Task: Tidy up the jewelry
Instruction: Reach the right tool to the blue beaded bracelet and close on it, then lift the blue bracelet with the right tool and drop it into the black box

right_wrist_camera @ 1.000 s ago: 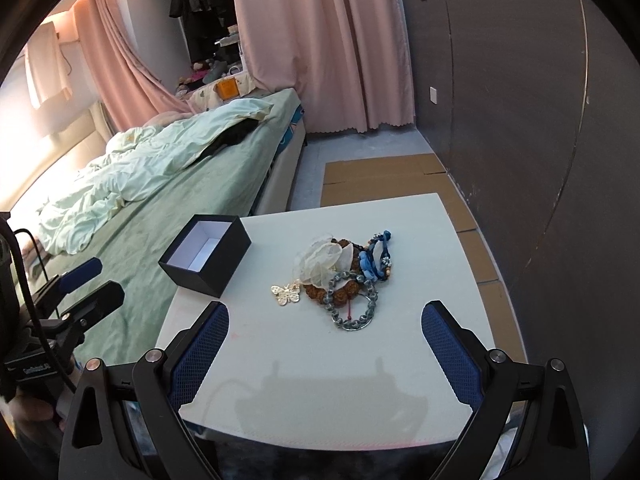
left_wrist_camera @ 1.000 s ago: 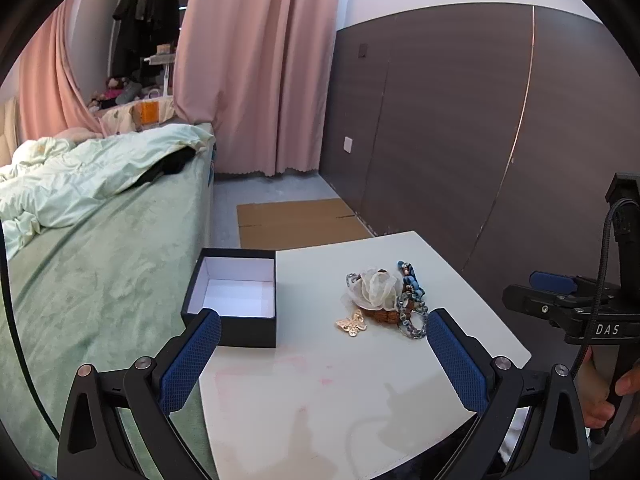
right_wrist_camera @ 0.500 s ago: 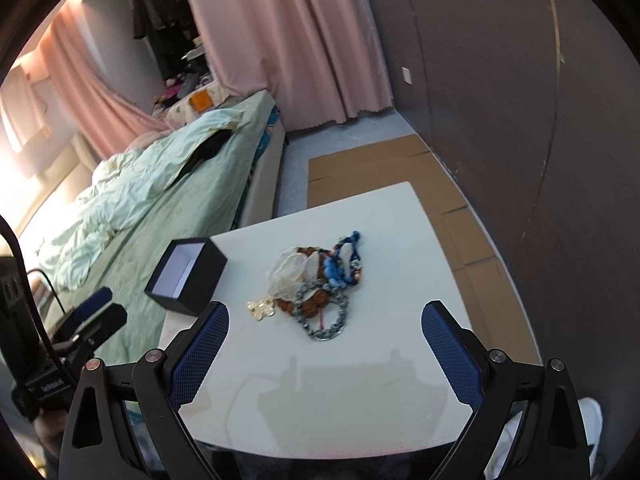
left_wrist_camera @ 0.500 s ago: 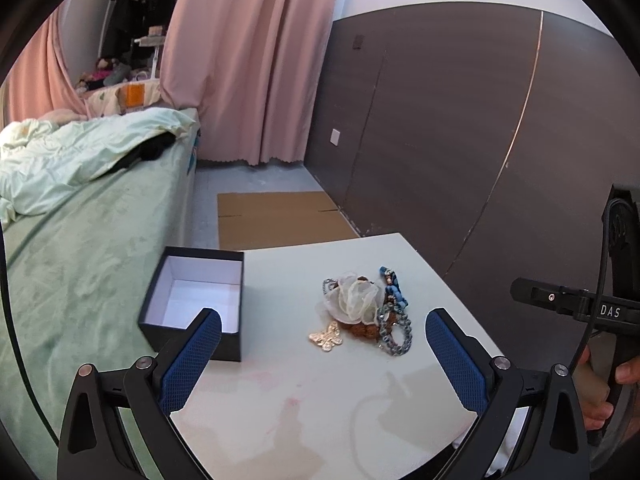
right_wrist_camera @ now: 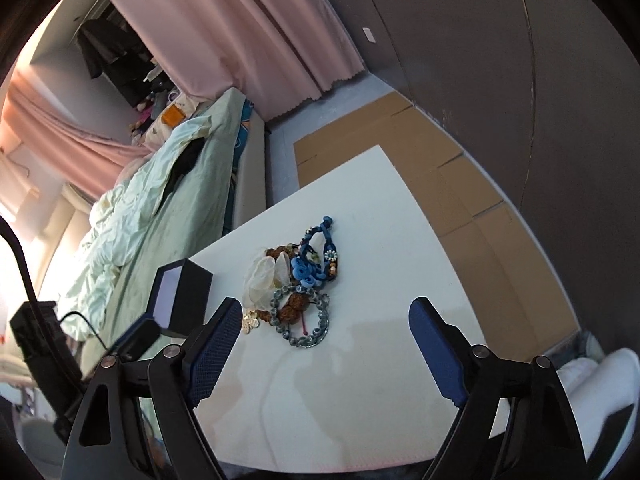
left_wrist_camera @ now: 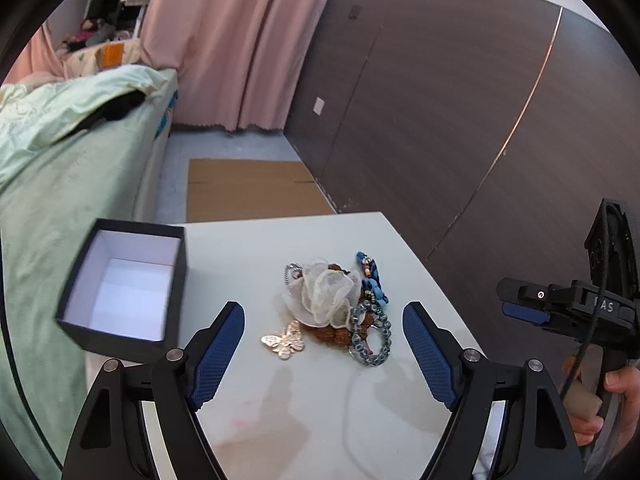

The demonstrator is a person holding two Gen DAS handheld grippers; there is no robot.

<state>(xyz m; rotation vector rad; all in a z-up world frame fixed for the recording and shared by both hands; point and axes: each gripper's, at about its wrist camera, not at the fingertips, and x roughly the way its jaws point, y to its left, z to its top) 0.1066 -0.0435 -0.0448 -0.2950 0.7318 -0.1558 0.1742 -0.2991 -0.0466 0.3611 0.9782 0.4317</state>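
Counter [left_wrist_camera: 304, 400]: white, square top, beside the bed.
Box [left_wrist_camera: 124, 284]: black outside, white inside, open, at the counter's left edge, partly over it.
Jewelry heap [left_wrist_camera: 340, 304]: near the middle of the counter, apart from the box.
Butterfly clip [left_wrist_camera: 285, 339]: gold, flat on the counter, just beside the heap.
Chain ring [right_wrist_camera: 304, 320]: grey links, at the heap's near side.
Blue braided piece [right_wrist_camera: 316, 256]: on the heap's far right.

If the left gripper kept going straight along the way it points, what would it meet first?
Probably the jewelry pile on the white table: the left gripper, its jaws closing with nothing between them, frames the gold butterfly and grey bead bracelet. Depth is unclear.
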